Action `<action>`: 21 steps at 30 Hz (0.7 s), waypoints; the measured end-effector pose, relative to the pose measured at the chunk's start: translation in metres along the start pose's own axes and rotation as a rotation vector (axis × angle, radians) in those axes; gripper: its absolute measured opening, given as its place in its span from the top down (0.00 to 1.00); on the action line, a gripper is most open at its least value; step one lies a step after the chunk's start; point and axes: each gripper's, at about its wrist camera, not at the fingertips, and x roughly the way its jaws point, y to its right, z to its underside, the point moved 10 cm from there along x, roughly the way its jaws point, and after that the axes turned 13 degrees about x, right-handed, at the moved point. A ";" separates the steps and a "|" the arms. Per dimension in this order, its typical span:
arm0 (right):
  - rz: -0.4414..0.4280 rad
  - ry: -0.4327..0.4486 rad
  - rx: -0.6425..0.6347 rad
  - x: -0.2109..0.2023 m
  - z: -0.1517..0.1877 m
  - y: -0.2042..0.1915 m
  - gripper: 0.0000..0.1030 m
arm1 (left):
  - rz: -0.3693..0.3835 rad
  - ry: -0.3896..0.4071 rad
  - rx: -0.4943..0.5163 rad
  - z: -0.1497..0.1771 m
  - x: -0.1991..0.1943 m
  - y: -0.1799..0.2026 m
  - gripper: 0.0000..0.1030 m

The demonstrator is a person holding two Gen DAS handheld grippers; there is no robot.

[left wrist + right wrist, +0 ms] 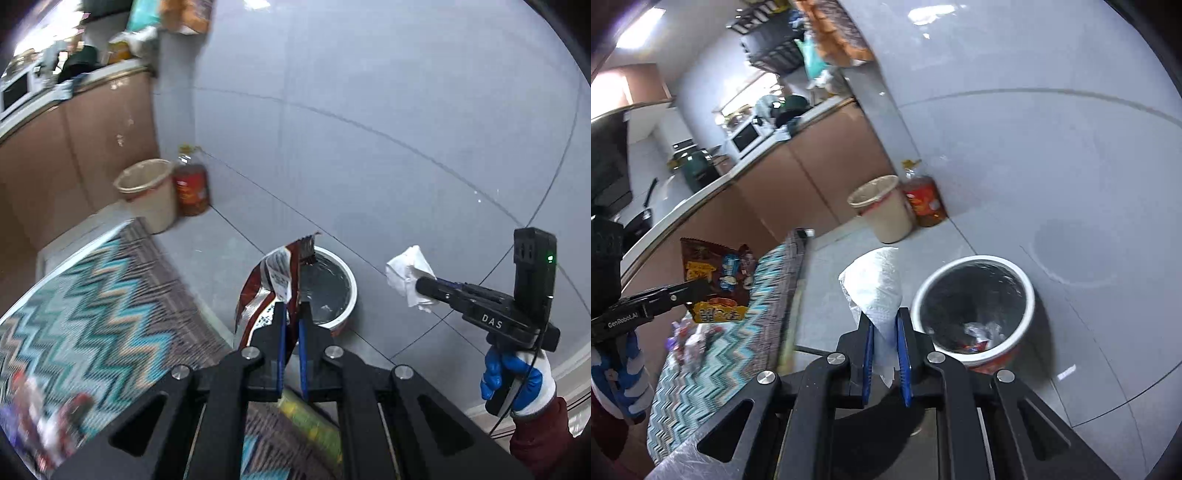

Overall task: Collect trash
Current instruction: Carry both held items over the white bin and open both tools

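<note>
Trash in bin (975, 332) visible only from right hand-held gripper (885, 325), clamping tissue (873, 284); left hand-held gripper (291, 314) clamps wrapper (266, 291).

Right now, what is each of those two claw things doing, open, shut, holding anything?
Left gripper: shut on the snack wrapper.
Right gripper: shut on the white paper tissue, beside the trash bin.

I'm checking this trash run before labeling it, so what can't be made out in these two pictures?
- Trash in the bin: right view, a dark, blurred heap.
- Printing on the snack bag: left view, creased and too small.
- Items on the patterned cloth: lower left of the left view, motion-blurred.
- Bottle by the cream bin: label too small.
</note>
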 end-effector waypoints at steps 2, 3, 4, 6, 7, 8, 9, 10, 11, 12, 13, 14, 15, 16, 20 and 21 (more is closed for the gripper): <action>0.016 -0.003 0.011 0.009 -0.009 0.016 0.87 | 0.015 -0.031 0.012 -0.010 0.032 0.006 0.95; 0.022 -0.004 0.014 0.013 -0.013 0.022 0.87 | 0.019 -0.043 0.017 -0.015 0.046 0.008 0.95; 0.034 -0.006 0.019 0.019 -0.017 0.030 0.87 | 0.022 -0.057 0.024 -0.021 0.063 0.011 0.95; 0.051 -0.013 0.025 0.031 -0.023 0.043 0.87 | 0.027 -0.080 0.029 -0.029 0.086 0.013 0.95; 0.059 -0.018 0.028 0.038 -0.026 0.049 0.87 | 0.029 -0.093 0.028 -0.032 0.098 0.013 0.95; 0.065 -0.023 0.030 0.044 -0.029 0.054 0.87 | 0.034 -0.110 0.024 -0.036 0.115 0.014 0.95; 0.071 -0.029 0.035 0.052 -0.033 0.060 0.87 | 0.041 -0.121 0.021 -0.038 0.125 0.014 0.95; 0.075 -0.033 0.041 0.060 -0.036 0.065 0.87 | 0.052 -0.133 0.018 -0.041 0.137 0.014 0.94; 0.079 -0.037 0.047 0.067 -0.039 0.070 0.87 | 0.055 -0.143 0.019 -0.044 0.151 0.015 0.94; 0.085 -0.041 0.052 0.075 -0.042 0.075 0.87 | 0.055 -0.152 0.022 -0.046 0.163 0.015 0.94; 0.095 -0.047 0.057 0.084 -0.044 0.079 0.87 | 0.053 -0.161 0.021 -0.049 0.175 0.014 0.94; 0.105 -0.051 0.058 0.090 -0.045 0.083 0.87 | 0.054 -0.170 0.011 -0.050 0.187 0.012 0.94; 0.119 -0.058 0.055 0.098 -0.046 0.087 0.85 | 0.056 -0.173 -0.006 -0.051 0.197 0.009 0.93; 0.127 -0.062 0.054 0.103 -0.047 0.090 0.83 | 0.059 -0.176 -0.016 -0.052 0.203 0.008 0.93; 0.160 -0.073 0.056 0.122 -0.048 0.104 0.74 | 0.087 -0.186 -0.083 -0.052 0.228 -0.002 0.93; 0.173 -0.078 0.056 0.126 -0.048 0.108 0.72 | 0.094 -0.189 -0.096 -0.052 0.233 -0.006 0.93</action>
